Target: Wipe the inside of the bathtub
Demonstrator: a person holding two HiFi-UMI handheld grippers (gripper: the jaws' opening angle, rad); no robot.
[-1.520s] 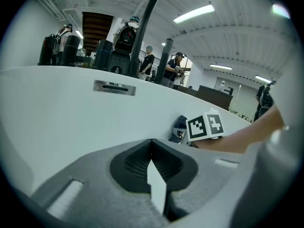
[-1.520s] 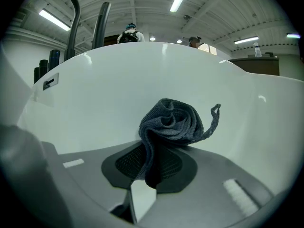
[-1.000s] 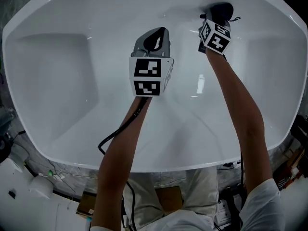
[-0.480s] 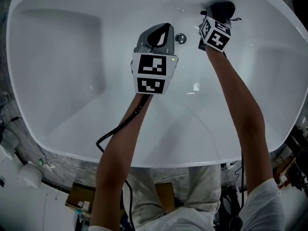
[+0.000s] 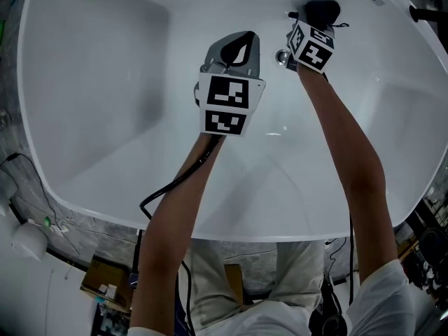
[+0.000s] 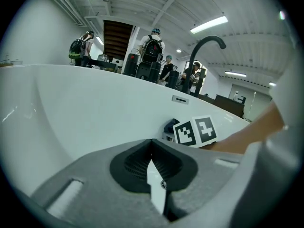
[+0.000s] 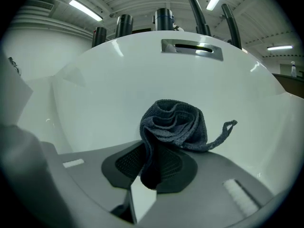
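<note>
The white bathtub (image 5: 105, 103) fills the head view, and both arms reach down into it. My right gripper (image 5: 316, 21) is shut on a dark grey cloth (image 7: 173, 125), bunched and pressed against the tub's far wall just below the overflow slot (image 7: 192, 48). The same cloth (image 5: 320, 9) shows as a dark lump beyond the right marker cube. My left gripper (image 5: 235, 53) hovers over the tub floor with its jaws shut and nothing between them (image 6: 153, 167). The drain (image 5: 283, 57) lies between the two grippers.
A black faucet (image 6: 202, 49) rises over the far rim. Dark fittings (image 7: 163, 18) stand on the rim above the overflow. Several people stand beyond the tub in the left gripper view. A black cable (image 5: 168, 187) hangs from the left arm. Boxes and clutter lie on the floor outside the near rim.
The head view has swung left, so the tub and drain have shifted right in frame. The right gripper still holds the cloth at the far wall; the left gripper sits slightly nearer it.
</note>
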